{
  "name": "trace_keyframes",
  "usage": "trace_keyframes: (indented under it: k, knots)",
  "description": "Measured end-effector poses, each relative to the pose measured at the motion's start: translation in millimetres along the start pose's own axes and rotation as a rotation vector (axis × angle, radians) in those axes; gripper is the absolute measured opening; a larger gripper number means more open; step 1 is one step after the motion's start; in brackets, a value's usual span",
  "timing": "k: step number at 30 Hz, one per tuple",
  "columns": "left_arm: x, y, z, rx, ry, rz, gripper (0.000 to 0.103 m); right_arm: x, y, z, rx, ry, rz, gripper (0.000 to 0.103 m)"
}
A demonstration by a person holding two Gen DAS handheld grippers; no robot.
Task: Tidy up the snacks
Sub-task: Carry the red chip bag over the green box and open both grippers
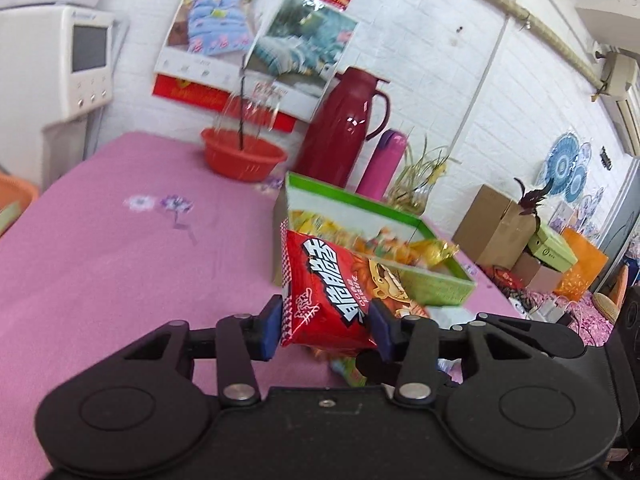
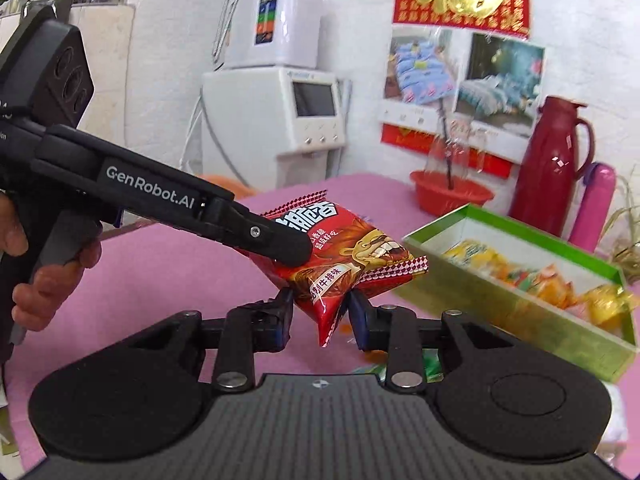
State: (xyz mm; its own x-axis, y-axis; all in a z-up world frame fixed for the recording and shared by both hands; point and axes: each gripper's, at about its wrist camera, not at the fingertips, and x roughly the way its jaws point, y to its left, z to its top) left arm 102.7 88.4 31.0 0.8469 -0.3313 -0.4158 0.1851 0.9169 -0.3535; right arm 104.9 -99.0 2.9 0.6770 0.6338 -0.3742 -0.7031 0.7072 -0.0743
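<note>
Glossy red foil-like snack bag (image 2: 352, 256), crinkled, with zigzag-cut ends. Matt black plastic grippers (image 1: 326, 326) (image 2: 320, 314) with bright metal pivot pins and dark blue pads (image 1: 269, 330). Matt pink cloth (image 1: 120, 248), flower-printed. Green cardboard box (image 2: 520, 300), pale inside, holding shiny wrapped sweets. Glossy dark red plastic jug (image 2: 552, 168). Smooth red plastic basin (image 1: 244, 156).
</note>
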Motion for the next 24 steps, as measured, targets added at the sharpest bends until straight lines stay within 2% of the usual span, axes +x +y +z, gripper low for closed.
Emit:
trace_keyframes:
  k: [6,10,18,20,21,22,23,24]
  knots:
    - [44.2,-11.4,29.8,-0.002,-0.039,-0.057,0.045,10.0,-34.9,12.3,-0.032,-0.064,-0.105,0.054]
    - [83.9,-13.0,48.1,-0.011,-0.042,-0.076,0.045,25.6,-63.6,16.6,-0.015,-0.076,-0.153,0.053]
    - [146.2,-6.4,65.2,-0.011,-0.025,-0.066,0.044,57.9,-112.5,15.8,0.044,-0.074,-0.183,0.053]
    - [158.0,-1.1,63.6,-0.025,0.008,-0.048,0.063,70.2,-121.0,11.7,0.051,-0.032,-0.186,0.057]
    - [160.6,0.7,61.8,-0.032,0.021,-0.033,0.092,75.5,-123.9,10.2,0.056,-0.005,-0.190,0.068]
    - [161.1,1.3,59.6,-0.038,0.018,-0.006,0.103,78.4,-126.5,8.5,0.065,0.014,-0.202,0.083]
    - [159.2,1.9,57.2,-0.032,0.008,0.010,0.103,77.2,-127.8,6.8,0.073,0.011,-0.209,0.089]
    - [157.3,2.1,55.3,-0.018,0.004,0.014,0.103,73.9,-129.0,5.1,0.080,-0.001,-0.209,0.100]
